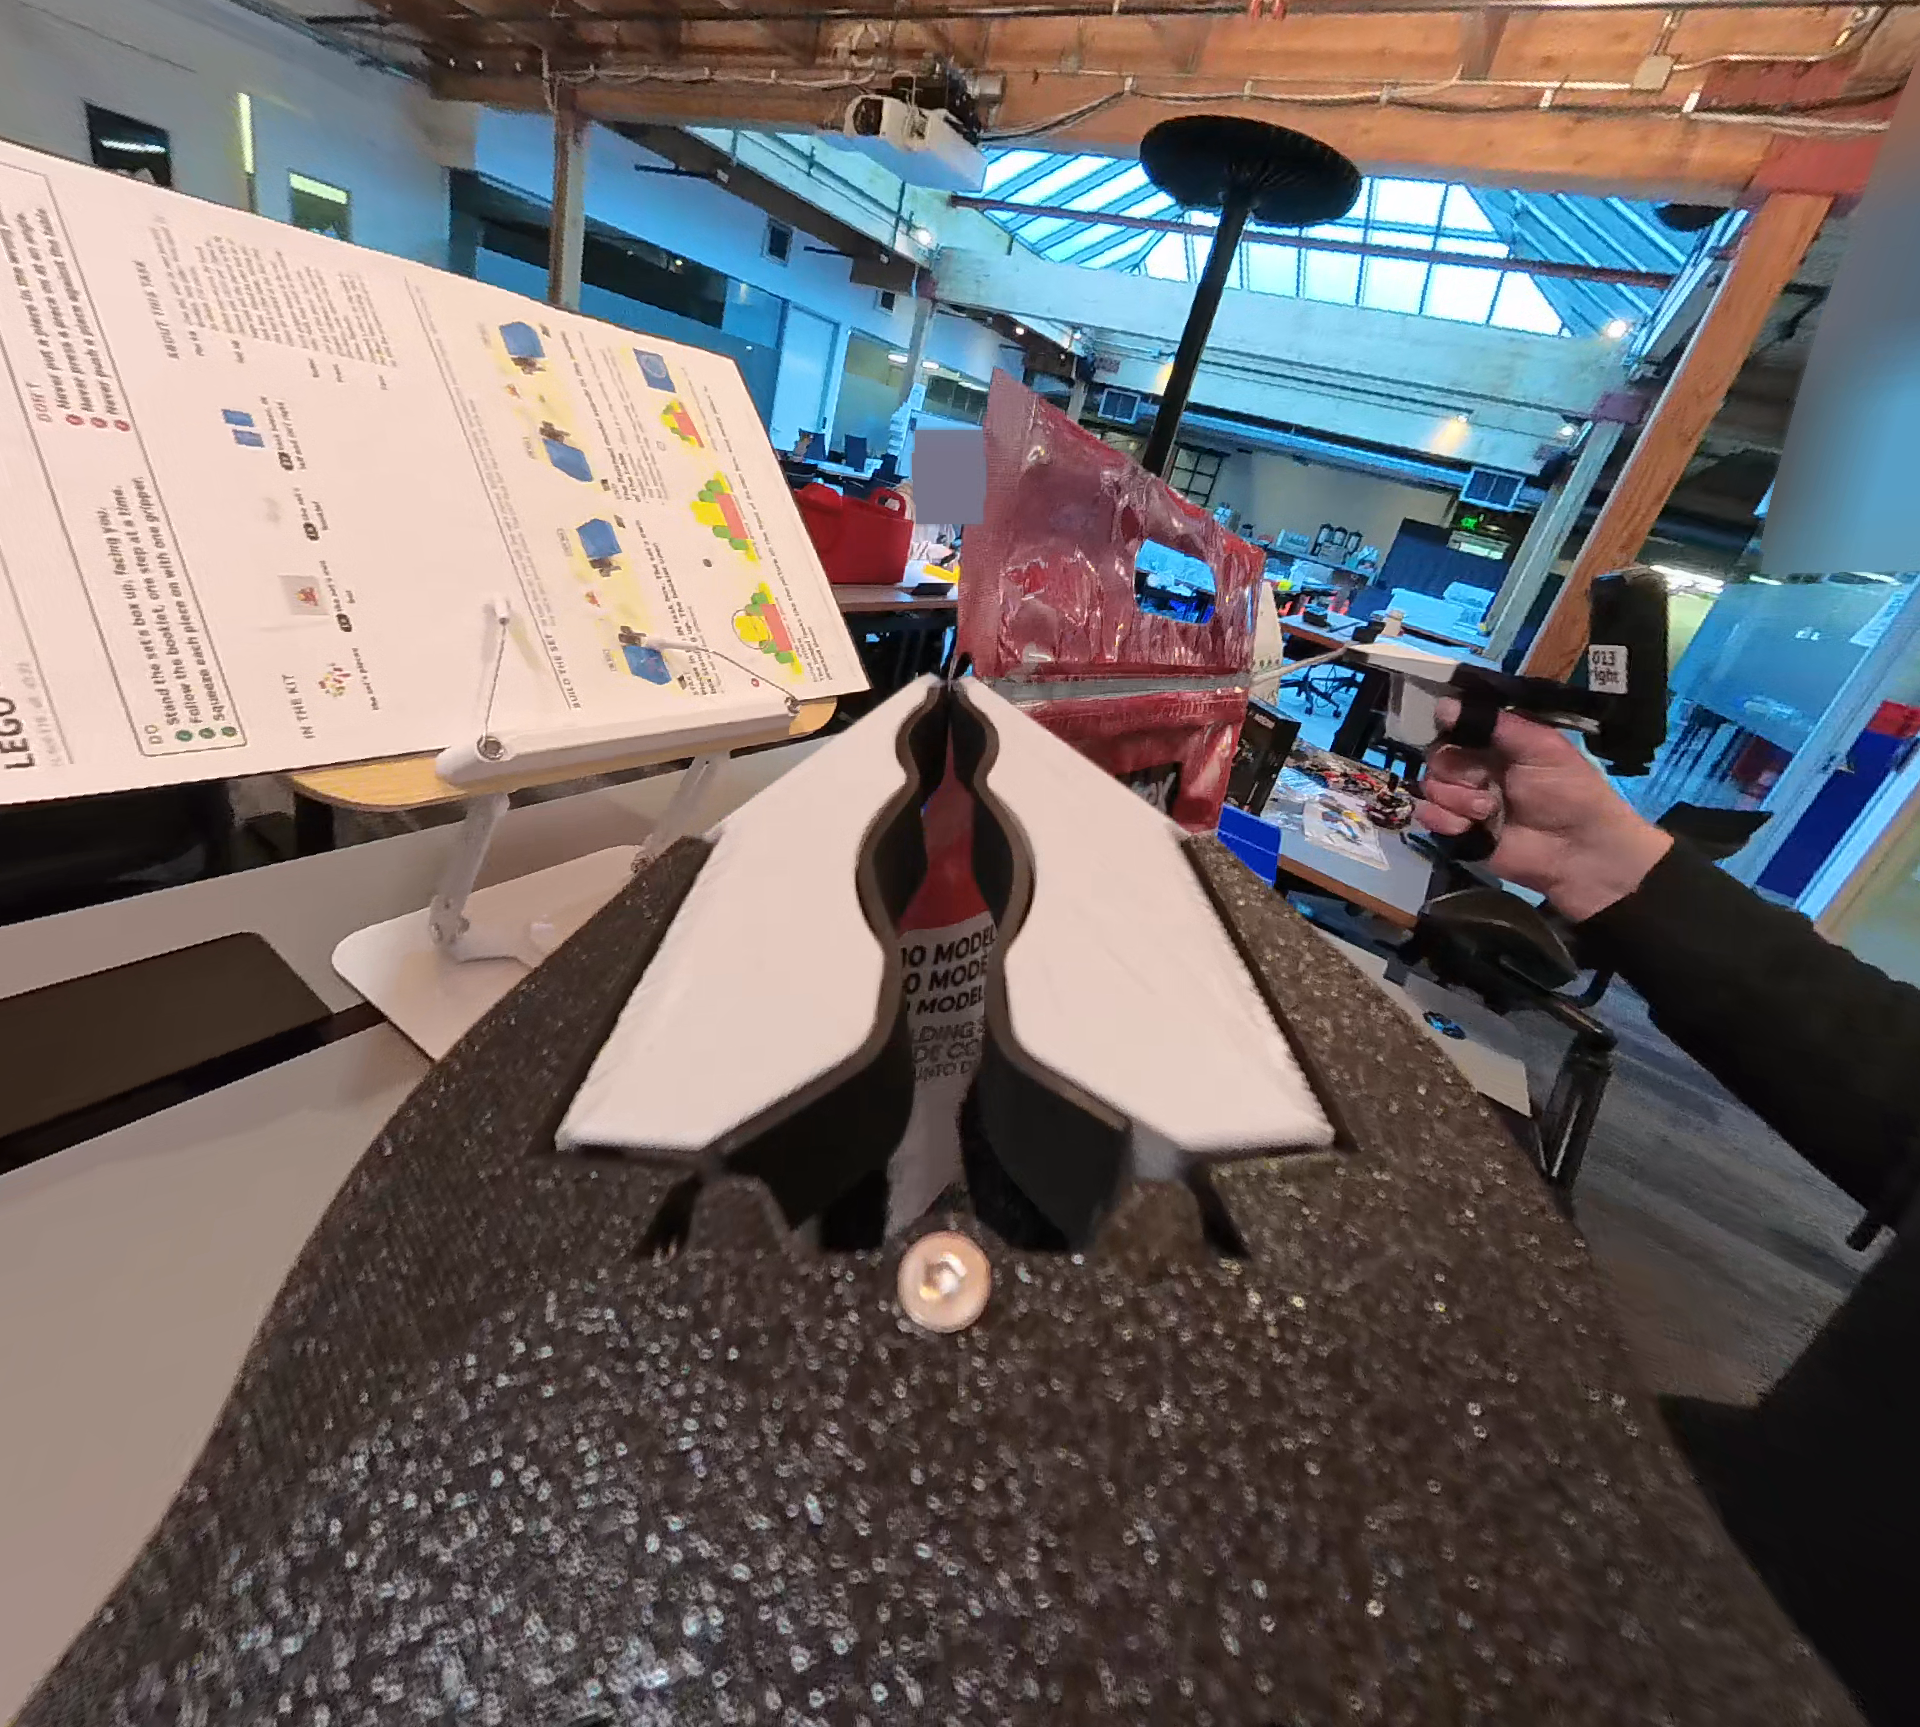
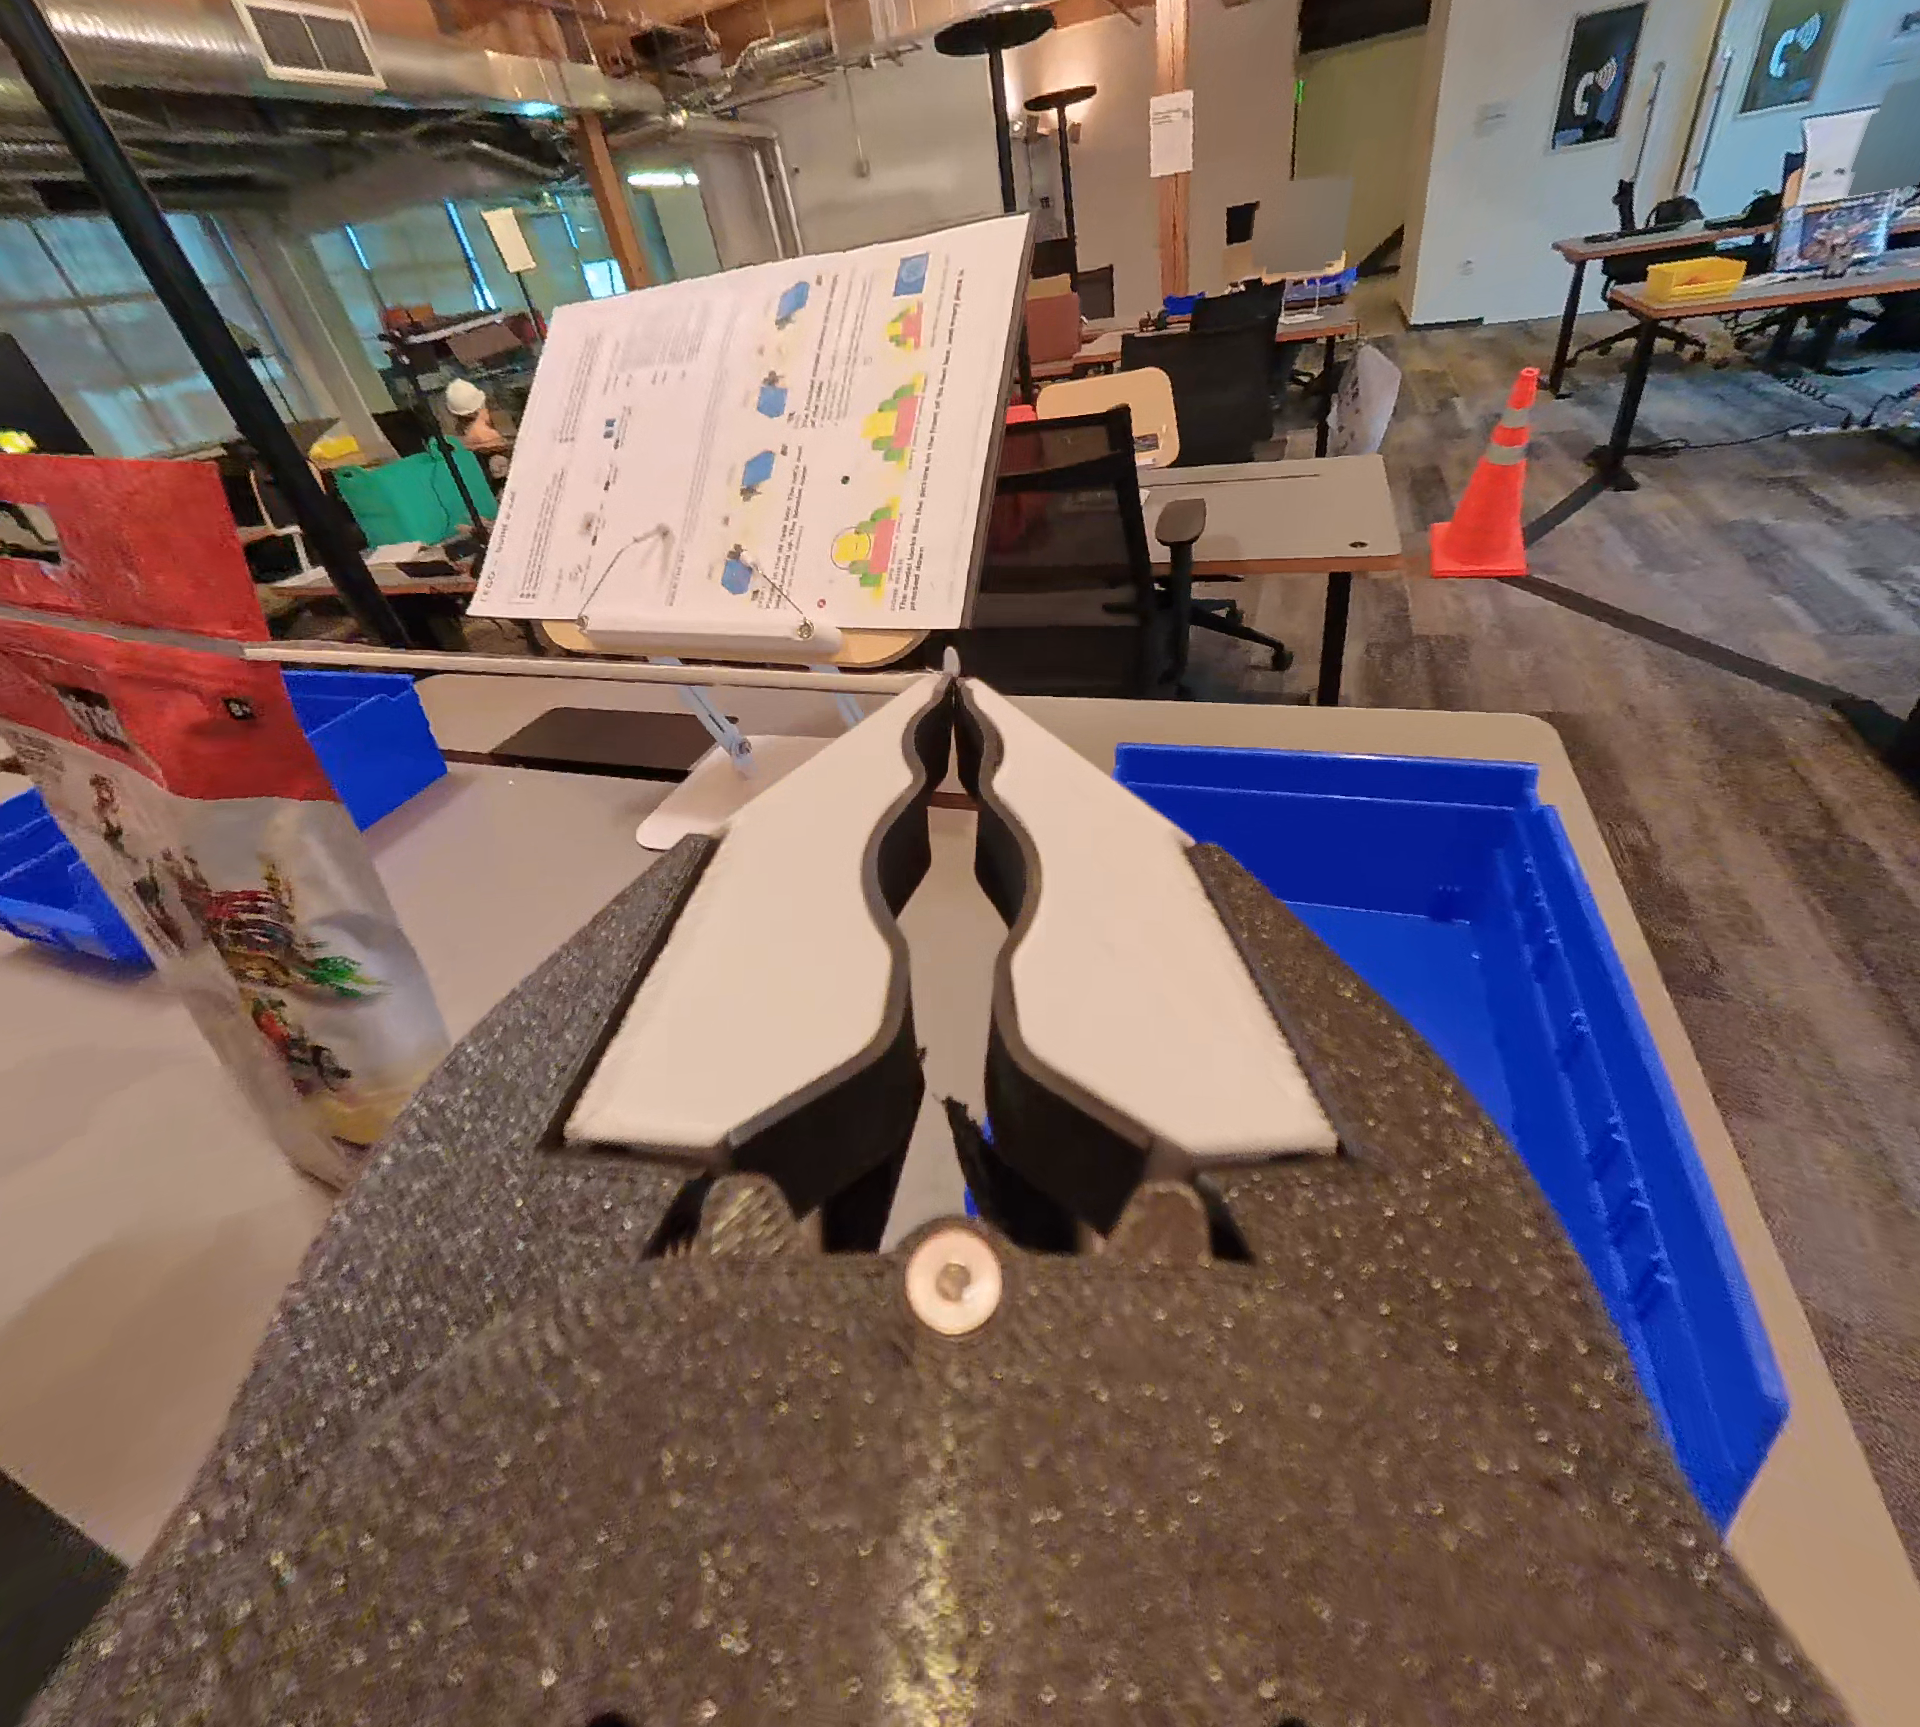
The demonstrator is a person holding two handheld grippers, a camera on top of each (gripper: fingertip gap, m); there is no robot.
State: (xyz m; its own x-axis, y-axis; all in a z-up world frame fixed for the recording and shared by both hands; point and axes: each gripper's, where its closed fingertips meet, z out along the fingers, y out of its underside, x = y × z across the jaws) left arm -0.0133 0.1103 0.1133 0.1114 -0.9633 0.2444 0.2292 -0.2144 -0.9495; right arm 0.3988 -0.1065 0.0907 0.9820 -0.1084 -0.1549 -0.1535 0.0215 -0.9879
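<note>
A red and silver plastic bag (image 1: 1091,534) of toy bricks stands upright on the grey table (image 2: 520,898). It also shows at the left of the right wrist view (image 2: 156,638). My left gripper (image 1: 951,690) is shut on the bag's near side edge, with the printed bag showing between its fingers. My right gripper (image 2: 951,685) is shut on the end of a thin grey strip (image 2: 582,667) that runs taut from the bag's top seam. In the left wrist view a hand holds the right gripper (image 1: 1413,675) just right of the bag.
A printed instruction sheet on a white tilted stand (image 2: 758,441) is behind the bag. An open blue bin (image 2: 1455,950) sits at the table's right, and two more blue bins (image 2: 364,742) are at the left. A black mat (image 2: 613,737) lies near the stand. My hands' fingertips stand some 45 centimetres from each other.
</note>
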